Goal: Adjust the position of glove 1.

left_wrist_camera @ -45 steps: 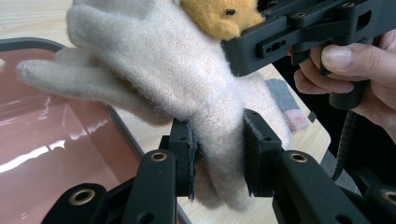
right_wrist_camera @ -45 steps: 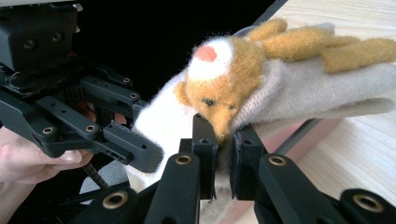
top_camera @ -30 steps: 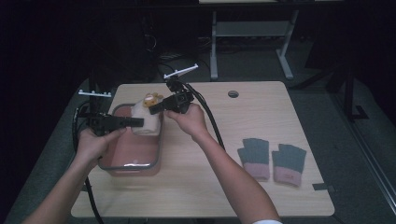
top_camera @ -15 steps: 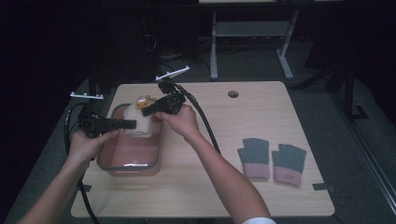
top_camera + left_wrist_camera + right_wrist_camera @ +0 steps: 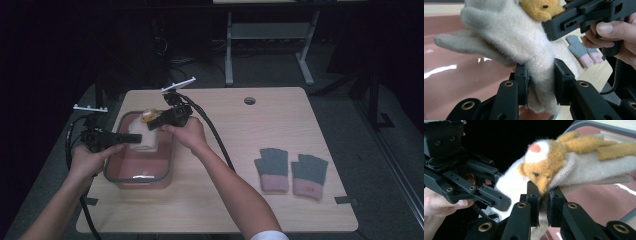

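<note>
— While the cream knitted glove (image 5: 524, 47) hangs between both grippers, how much of it can you make out?
— Its cuff end is pinched between the left gripper (image 5: 540, 83) pads, jaws closed on the wool; below the fingertips it runs out of the left gripper view. The right gripper (image 5: 543, 206) has its jaws clamped on the glove edge just under the orange bear face (image 5: 537, 167).
— And the glove's fingers?
— They stretch past the right fingertips, over the pink tub (image 5: 132, 172); their ends are cut off at the frame edge in the right gripper view.
— Room around them?
— From the high view the glove sits above the tub's far end, inside its grey rim. Bare tabletop (image 5: 240, 190) lies open to the right of the right hand, with the grey-and-pink gloves (image 5: 291, 170) well apart.
</note>
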`<state>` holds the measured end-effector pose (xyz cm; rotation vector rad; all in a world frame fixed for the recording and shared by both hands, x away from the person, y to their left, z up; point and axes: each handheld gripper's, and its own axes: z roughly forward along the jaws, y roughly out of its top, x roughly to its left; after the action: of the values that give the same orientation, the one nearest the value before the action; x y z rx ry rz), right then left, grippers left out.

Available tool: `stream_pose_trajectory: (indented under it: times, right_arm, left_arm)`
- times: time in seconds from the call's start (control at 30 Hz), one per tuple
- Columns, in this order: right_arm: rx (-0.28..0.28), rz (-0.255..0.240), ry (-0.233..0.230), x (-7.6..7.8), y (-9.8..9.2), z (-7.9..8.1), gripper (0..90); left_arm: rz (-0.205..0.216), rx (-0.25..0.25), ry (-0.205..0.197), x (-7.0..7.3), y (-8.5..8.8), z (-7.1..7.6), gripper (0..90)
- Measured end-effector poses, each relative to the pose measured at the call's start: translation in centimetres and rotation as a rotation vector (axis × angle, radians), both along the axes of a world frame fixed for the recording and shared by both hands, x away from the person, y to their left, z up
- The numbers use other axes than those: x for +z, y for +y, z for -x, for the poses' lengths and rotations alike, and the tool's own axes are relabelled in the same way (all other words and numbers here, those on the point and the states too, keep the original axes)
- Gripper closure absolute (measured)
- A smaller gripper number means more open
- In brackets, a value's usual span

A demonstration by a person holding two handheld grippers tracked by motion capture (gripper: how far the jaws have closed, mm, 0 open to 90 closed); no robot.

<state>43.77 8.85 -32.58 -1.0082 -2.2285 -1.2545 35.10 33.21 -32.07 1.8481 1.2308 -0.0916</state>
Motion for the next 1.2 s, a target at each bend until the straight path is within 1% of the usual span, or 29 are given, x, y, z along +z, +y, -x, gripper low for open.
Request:
stream_pose_trajectory:
  times: [0.13,0.2,0.43,0.47,0.6,0.63,0.7,0.8,0.87,1.0,1.07,1.1,1.2]
  right_arm:
    - [-0.001,-0.006,0.015,-0.9,0.5,-0.1,82.2]
    - [-0.001,-0.001,0.019,-1.4,0.8,-0.1,82.1]
    - [-0.001,0.002,0.054,-2.9,1.3,-0.2,82.2]
    - [-0.003,0.004,0.051,-3.1,1.4,-0.3,82.2]
    - [-0.002,0.007,0.071,-3.9,1.6,-0.3,82.2]
    - [-0.004,0.004,0.072,-4.0,1.6,-0.3,82.2]
    - [-0.002,0.01,0.082,-4.5,1.7,-0.4,82.2]
    - [0.002,0.031,0.087,-5.1,1.7,-0.4,81.9]
    - [0.002,0.039,0.099,-5.5,1.9,-0.4,81.3]
    - [0.011,0.072,0.112,-6.3,2.2,-0.5,79.2]
    - [0.018,0.1,0.111,-6.7,2.4,-0.5,76.7]
    - [0.018,0.122,0.11,-6.8,2.5,-0.4,75.6]
    - [0.016,0.163,0.099,-6.9,2.7,-0.3,72.0]
  left_arm:
    - [-0.01,0.008,0.017,-0.6,0.3,0.0,68.5]
    - [-0.017,0.011,0.027,-1.0,0.4,0.0,68.5]
    - [-0.021,0.024,0.053,-2.1,0.6,-0.1,68.7]
    - [-0.026,0.024,0.055,-2.3,0.6,-0.2,68.8]
    - [-0.043,0.024,0.066,-2.8,0.6,-0.2,69.1]
    - [-0.052,0.019,0.07,-2.9,0.7,-0.3,69.1]
    - [-0.056,0.026,0.077,-3.2,0.6,-0.3,69.2]
    - [-0.072,0.023,0.092,-3.8,0.5,-0.4,69.2]
    - [-0.085,0.024,0.104,-4.1,0.5,-0.4,69.2]
    - [-0.11,0.026,0.131,-5.0,0.4,-0.4,69.2]
    - [-0.124,0.022,0.147,-5.5,0.3,-0.5,69.2]
    - [-0.127,0.022,0.149,-5.7,0.3,-0.4,69.2]
    - [-0.146,0.022,0.168,-6.2,0.3,-0.4,69.3]
